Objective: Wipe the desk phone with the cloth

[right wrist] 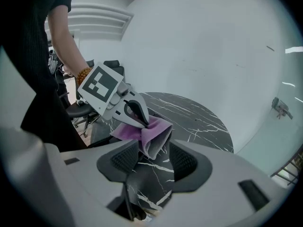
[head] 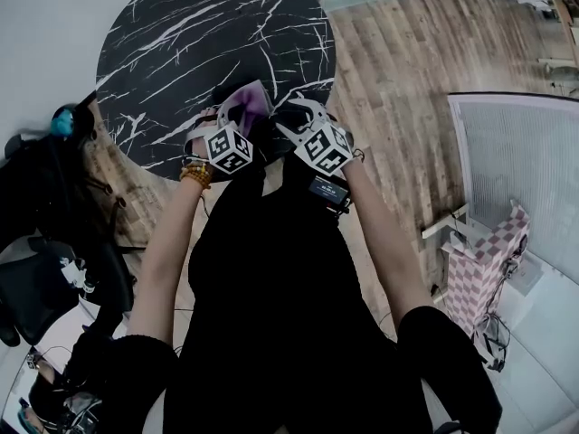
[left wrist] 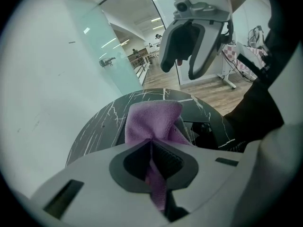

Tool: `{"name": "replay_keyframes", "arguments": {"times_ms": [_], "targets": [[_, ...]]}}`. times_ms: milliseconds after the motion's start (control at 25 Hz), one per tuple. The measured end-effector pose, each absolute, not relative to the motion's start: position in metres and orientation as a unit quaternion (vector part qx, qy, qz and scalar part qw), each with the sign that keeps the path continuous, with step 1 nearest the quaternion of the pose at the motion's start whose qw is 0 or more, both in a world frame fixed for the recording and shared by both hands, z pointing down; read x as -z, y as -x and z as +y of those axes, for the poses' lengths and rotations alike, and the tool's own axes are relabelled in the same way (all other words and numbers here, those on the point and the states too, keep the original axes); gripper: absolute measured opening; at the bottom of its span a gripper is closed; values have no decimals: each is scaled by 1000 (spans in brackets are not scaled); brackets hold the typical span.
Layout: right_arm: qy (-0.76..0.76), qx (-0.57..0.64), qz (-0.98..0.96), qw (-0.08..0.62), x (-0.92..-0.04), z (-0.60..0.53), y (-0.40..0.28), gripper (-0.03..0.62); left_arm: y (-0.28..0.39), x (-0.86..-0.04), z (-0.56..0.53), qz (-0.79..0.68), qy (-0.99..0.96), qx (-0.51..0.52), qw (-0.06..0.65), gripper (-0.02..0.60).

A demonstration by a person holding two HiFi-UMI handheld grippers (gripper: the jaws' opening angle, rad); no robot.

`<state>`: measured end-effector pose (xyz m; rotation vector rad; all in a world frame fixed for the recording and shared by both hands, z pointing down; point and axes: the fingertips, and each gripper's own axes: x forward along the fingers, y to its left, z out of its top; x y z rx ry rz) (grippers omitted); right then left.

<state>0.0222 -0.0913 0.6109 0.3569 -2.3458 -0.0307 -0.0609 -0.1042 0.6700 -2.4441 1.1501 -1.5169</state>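
Cloth (left wrist: 151,119), purple, is pinched in the left gripper's (left wrist: 152,151) closed jaws, bunched upward and held over the table (head: 181,52), presumably so a fold can be dressed before wiping; a dark shape (left wrist: 204,132) just right of it may be the phone, though I can't tell; the right gripper (right wrist: 150,161) stands wide, its jaws either side of the cloth's hanging corner, likely ready to take it.
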Motion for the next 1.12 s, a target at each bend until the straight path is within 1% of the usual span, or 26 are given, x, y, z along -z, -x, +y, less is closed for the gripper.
{"name": "replay_keyframes", "arguments": {"times_ms": [1120], "targets": [[-141, 19, -918, 370, -608, -87, -21, 207, 40, -687, -72, 348, 799, 490, -2, 23]]}}
